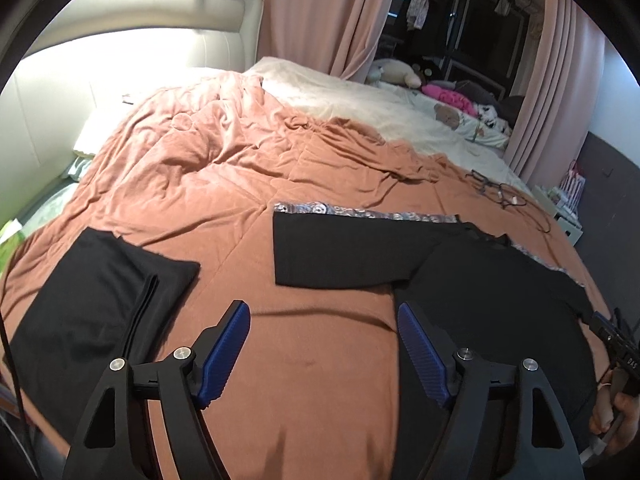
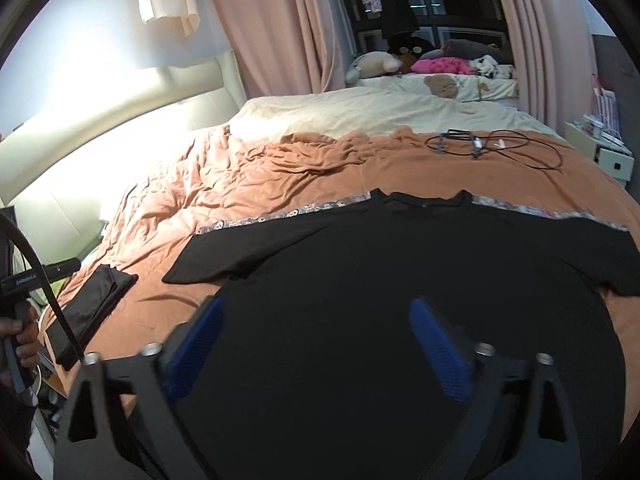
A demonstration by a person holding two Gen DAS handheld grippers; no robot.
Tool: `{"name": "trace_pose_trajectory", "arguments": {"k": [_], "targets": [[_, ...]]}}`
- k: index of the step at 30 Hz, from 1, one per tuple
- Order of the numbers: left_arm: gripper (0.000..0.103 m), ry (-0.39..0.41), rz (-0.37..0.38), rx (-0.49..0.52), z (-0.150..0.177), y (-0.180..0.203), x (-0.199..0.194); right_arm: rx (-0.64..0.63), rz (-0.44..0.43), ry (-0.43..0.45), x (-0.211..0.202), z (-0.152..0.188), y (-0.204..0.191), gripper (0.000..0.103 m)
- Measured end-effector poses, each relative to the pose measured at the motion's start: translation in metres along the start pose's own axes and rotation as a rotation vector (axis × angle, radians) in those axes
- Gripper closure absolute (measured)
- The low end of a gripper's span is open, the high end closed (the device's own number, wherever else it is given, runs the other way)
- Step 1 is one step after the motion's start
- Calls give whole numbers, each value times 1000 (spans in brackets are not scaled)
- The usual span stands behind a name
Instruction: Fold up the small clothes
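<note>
A black T-shirt point(image 2: 400, 264) lies spread flat on the orange bedcover point(image 2: 240, 184), collar away from me, with patterned trim along its shoulders. In the left wrist view the same T-shirt point(image 1: 500, 280) fills the right side, one sleeve point(image 1: 344, 252) stretched out to the left. My left gripper point(image 1: 324, 312) stands open over bare bedcover point(image 1: 312, 360), its right finger at the shirt's side edge. My right gripper point(image 2: 316, 308) hangs open above the shirt's lower body, nothing between its blue pads. A folded black garment point(image 1: 104, 300) rests to the left, also visible as the folded black garment point(image 2: 92, 312).
Tangled black cables and a pair of glasses point(image 2: 480, 144) lie on the bedcover beyond the collar. A cream blanket point(image 2: 360, 116) and soft toys point(image 2: 420, 60) sit farther back by pink curtains point(image 2: 280, 40). A white bedside cabinet point(image 2: 604, 148) stands at the right; the padded headboard point(image 1: 120, 92) is left.
</note>
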State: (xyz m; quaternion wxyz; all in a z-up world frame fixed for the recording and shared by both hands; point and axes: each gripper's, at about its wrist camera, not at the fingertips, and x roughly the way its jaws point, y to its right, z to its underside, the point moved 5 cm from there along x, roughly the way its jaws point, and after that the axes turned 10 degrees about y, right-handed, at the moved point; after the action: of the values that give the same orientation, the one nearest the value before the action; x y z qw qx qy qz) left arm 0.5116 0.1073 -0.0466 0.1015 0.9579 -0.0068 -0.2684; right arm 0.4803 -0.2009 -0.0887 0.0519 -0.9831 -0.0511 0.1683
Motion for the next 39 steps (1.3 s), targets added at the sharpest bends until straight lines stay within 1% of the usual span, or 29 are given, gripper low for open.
{"name": "trace_pose_trajectory", "arguments": {"k": [3,4,6,8,9,10,11,12,14,19,23,24,25,28,33,39], "targets": [[27,-31,-6,-10,-4,-6,27,13,-21,-29,23,-4,2,17],[30,-44,-8,-14,-5,-8,38,21,-23,-39,31,-5,3,17],[31,-65,-13,-24,-7,-12,55,27,11,-57,47,-10,4,17],[34,-88,-7,-40,-8,-17,74,39,15,-91,67,-11,6,24],[34,-104,-3,-42,-9,-19,87,50,9,-111,76,-12,5,32],[35,-120,-4,-43,-9,-22,97,66,8,-137,86,-11,8,37],[36,-136,-8,-45,-10,-25,108,75,9,-154,95,-12,9,39],[36,-154,-6,-52,-9,-29,118,78,8,-166,102,-12,10,45],[38,-174,-2,-70,-10,-35,134,76,4,-183,116,-16,8,48],[43,-230,-13,-93,-8,-52,180,88,-11,-223,155,-25,7,59],[46,-268,-21,-108,-7,-59,213,77,-17,-234,189,-27,-3,64],[46,-273,-19,-110,-7,-60,218,78,-22,-236,195,-27,-4,67],[46,-288,-14,-124,-6,-62,229,76,-27,-241,202,-26,-5,73],[53,-317,-30,-158,-2,-71,248,87,-36,-274,226,-20,-8,80],[53,-343,-38,-175,1,-77,274,110,-52,-302,256,-18,-13,86],[54,-334,-65,-104,-3,-74,290,175,-104,-309,280,-17,-20,89]]}}
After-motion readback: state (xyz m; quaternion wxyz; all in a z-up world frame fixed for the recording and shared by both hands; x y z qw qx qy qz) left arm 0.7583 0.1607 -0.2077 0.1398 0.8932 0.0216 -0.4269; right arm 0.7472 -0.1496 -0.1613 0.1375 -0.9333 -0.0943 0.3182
